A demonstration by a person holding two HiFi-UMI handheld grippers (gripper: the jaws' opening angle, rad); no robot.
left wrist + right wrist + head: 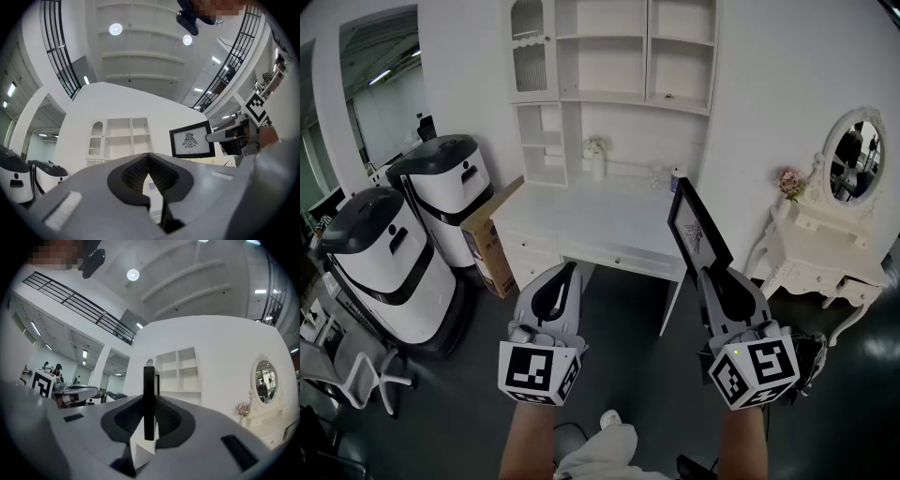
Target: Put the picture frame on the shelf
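White shelf (614, 56) is standing above the far counter (600, 220), awaiting the picture frame (697, 228).
Right gripper (709, 274) is clamping its lower edge, holding it upright over the counter's right end; likely light, stiff, fragile. Left gripper (567, 274) is hanging closed, empty.

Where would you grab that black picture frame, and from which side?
By its thin lower border, from below, jaws squeezing front and back. The picture frame is a flat slab, so only its slim thickness fits between jaws; the right gripper holds it so.
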